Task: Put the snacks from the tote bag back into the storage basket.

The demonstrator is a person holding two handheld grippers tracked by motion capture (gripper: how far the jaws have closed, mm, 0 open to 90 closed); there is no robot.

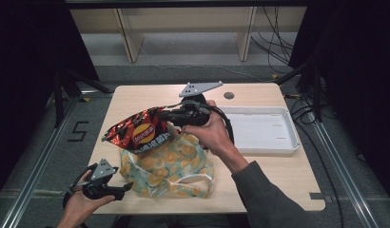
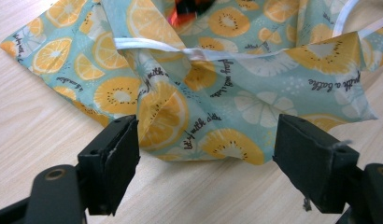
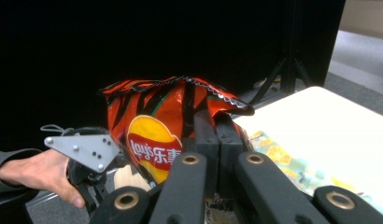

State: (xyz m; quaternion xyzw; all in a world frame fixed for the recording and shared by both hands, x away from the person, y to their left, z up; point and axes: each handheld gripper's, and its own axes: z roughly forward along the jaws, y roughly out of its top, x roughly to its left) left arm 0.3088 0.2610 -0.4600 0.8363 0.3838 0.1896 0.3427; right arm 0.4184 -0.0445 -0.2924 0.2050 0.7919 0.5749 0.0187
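The right gripper [image 1: 176, 115] has its jaws closed on the chip bag [image 1: 141, 129], lifted above the fruit-print bag [image 1: 171, 168], probably to put it in or out. The left gripper [image 1: 121, 186] has jaws wide apart and empty; the cloth corner lies just ahead between them, likely to steady it.

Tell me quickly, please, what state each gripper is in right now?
Left gripper: open, fingers either side of the fruit-print bag's edge, holding nothing.
Right gripper: closed on the chip bag, held up above the table.

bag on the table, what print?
Teal fabric bag with orange and kiwi slices; left gripper view shows it best.
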